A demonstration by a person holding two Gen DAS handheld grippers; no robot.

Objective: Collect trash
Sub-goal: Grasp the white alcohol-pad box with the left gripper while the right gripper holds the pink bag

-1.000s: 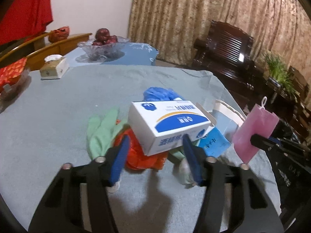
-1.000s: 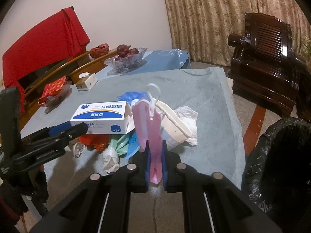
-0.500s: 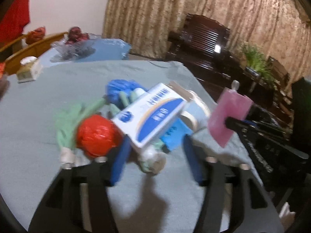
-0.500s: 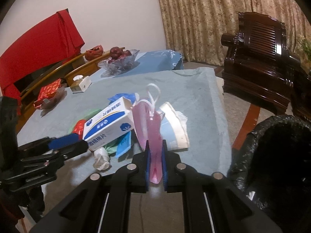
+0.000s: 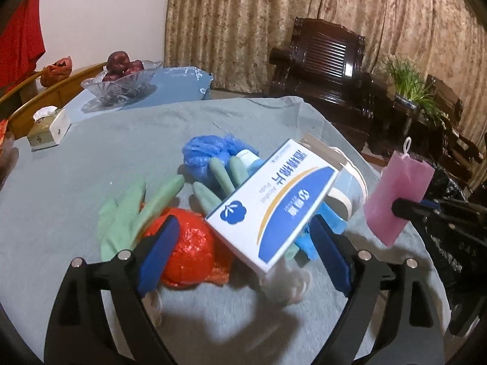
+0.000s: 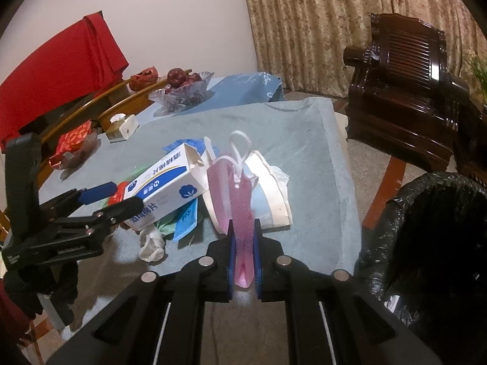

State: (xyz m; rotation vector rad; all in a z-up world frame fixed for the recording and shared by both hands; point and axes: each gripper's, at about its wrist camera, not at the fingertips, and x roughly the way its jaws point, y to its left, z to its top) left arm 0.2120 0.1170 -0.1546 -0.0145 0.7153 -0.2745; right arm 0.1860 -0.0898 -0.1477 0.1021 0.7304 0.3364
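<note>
Jaws first: left gripper (image 5: 240,245) wide apart and opening as we look, blue pads either side of the white-and-blue carton (image 5: 274,210). We see no pad pressing on it; carton sits tilted between them, flap end away from us. Right gripper (image 6: 243,254) clamped tight on a pink mask (image 6: 236,200), which stands upright betw. the pads, white ear loops up top.

Materials, rel. to carton: crinkly red plastic bag (image 5: 187,254) balled up just left of it, touching left pad. Smooth green rubber gloves (image 5: 137,210) behind and under, fingers splayed. Crumpled blue bag (image 5: 210,155) beyond. Flattened paper cup (image 6: 268,188), white w/ pale blue band, on far side in left view. Blue sachet (image 6: 185,222) and wadded white tissue (image 6: 152,245) below carton's near edge. All lies on grey-blue cloth table (image 5: 76,164).

Around: black-lined bin (image 6: 426,231) off table's right edge, well apart from carton. Tissue box (image 5: 48,129) and glass fruit bowl (image 5: 121,83) far back. Dark wooden chair (image 6: 404,91) by curtain.
</note>
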